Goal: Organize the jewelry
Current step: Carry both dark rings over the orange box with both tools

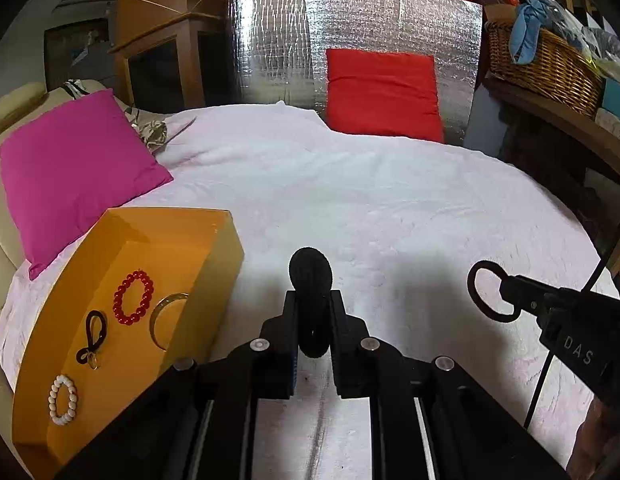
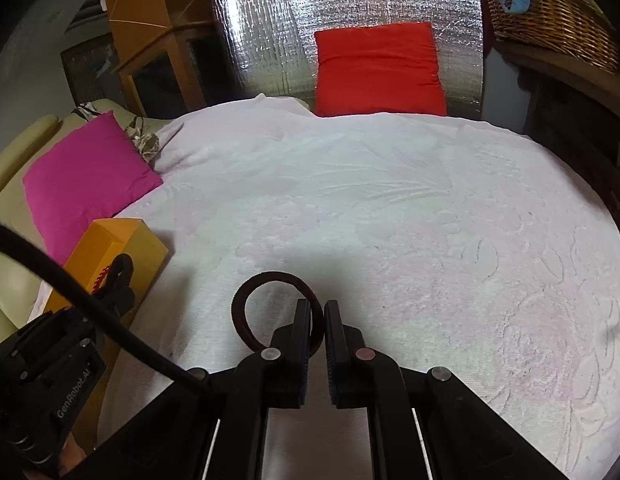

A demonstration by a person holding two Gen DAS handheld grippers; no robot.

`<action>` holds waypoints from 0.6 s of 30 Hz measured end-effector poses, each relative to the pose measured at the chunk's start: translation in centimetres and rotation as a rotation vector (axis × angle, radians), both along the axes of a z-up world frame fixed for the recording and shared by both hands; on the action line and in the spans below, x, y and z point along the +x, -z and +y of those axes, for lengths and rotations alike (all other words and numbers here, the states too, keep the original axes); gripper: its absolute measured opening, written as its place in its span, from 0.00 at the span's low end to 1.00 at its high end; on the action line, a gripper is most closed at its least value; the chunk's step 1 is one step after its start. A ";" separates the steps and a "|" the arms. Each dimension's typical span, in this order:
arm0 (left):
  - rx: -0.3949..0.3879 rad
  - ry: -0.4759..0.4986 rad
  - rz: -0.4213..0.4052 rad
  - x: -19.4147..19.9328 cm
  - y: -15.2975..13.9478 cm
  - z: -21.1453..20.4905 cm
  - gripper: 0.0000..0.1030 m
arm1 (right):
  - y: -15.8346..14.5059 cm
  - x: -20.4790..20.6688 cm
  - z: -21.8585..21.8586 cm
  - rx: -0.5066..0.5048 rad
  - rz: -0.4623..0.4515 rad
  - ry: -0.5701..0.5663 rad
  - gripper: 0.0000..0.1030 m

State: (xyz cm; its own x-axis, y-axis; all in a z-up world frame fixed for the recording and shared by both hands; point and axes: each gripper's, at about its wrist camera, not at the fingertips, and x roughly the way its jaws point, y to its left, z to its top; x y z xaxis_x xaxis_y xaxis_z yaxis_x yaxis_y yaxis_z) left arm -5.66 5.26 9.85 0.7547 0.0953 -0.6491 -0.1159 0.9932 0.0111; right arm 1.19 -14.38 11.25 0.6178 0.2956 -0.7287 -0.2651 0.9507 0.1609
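My left gripper (image 1: 313,300) is shut on a thick black hair tie (image 1: 310,272) that stands up between its fingers, just right of an orange box (image 1: 170,216). In the box lie a red bead bracelet (image 1: 133,298), a gold bangle (image 1: 166,320), a black looped tie (image 1: 93,338) and a white bead bracelet (image 1: 63,399). My right gripper (image 2: 317,308) is shut on a thin dark ring band (image 2: 276,277) above the white bed cover (image 2: 389,200). The left wrist view shows it at the right (image 1: 505,290). The left gripper (image 2: 120,276) appears by the box (image 2: 118,236).
A pink cushion (image 1: 78,176) lies behind the box and a red cushion (image 1: 383,92) leans on a silver foil panel (image 1: 278,40). A wicker basket (image 1: 545,64) sits on a wooden shelf at the right. A black cable (image 2: 90,300) crosses the lower left.
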 end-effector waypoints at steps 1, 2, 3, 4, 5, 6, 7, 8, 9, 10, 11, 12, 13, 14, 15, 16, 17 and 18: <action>0.000 -0.001 -0.002 0.0 0.0 0.0 0.14 | 0.0 0.0 0.1 0.001 0.002 -0.001 0.08; 0.000 -0.002 -0.005 -0.1 -0.1 0.2 0.14 | 0.0 0.0 0.2 0.001 0.002 -0.003 0.08; -0.002 -0.003 -0.008 -0.2 -0.2 0.4 0.14 | 0.0 -0.1 0.4 -0.002 0.000 -0.003 0.08; -0.007 -0.006 -0.010 -0.3 -0.3 0.5 0.14 | -0.1 -0.1 0.5 -0.003 0.000 -0.005 0.08; -0.010 -0.008 -0.013 -0.4 -0.5 0.8 0.14 | -0.1 -0.1 0.6 -0.002 0.000 -0.006 0.08; -0.012 -0.010 -0.017 -0.5 -0.6 0.9 0.14 | -0.1 -0.1 0.8 0.001 0.001 -0.008 0.08; -0.012 -0.015 -0.024 -0.6 -0.8 1.3 0.14 | -0.1 -0.1 0.9 0.001 0.000 -0.009 0.08; -0.014 -0.019 -0.028 -0.7 -0.9 1.5 0.14 | -0.1 -0.1 1.0 0.000 -0.002 -0.011 0.08; -0.019 -0.023 -0.031 -0.8 -1.1 1.8 0.14 | -0.1 -0.1 1.1 -0.001 -0.001 -0.013 0.08; -0.022 -0.026 -0.033 -0.9 -1.2 2.0 0.14 | 0.0 -0.1 1.3 -0.001 0.002 -0.016 0.08; -0.023 -0.032 -0.039 -1.0 -1.3 2.4 0.14 | 0.0 -0.1 1.5 -0.002 0.003 -0.018 0.08; -0.024 -0.036 -0.043 -1.0 -1.4 2.6 0.14 | 0.1 -0.1 1.7 -0.005 0.002 -0.021 0.08; -0.027 -0.040 -0.046 -1.1 -1.5 2.8 0.14 | 0.1 -0.2 1.8 -0.008 0.002 -0.023 0.08; -0.034 -0.045 -0.050 -1.2 -1.7 3.1 0.14 | 0.1 -0.2 2.0 -0.010 0.003 -0.025 0.08; -0.036 -0.052 -0.056 -1.3 -1.9 3.3 0.14 | 0.2 -0.2 2.2 -0.009 0.005 -0.027 0.08; -0.036 -0.056 -0.062 -1.4 -2.0 3.5 0.14 | 0.2 -0.2 2.2 -0.010 0.004 -0.029 0.08; -0.037 -0.059 -0.066 -1.5 -2.1 3.7 0.14 | 0.2 -0.2 2.4 -0.012 0.002 -0.030 0.08; -0.040 -0.062 -0.070 -1.6 -2.2 3.9 0.14 | 0.2 -0.2 2.5 -0.014 0.001 -0.031 0.08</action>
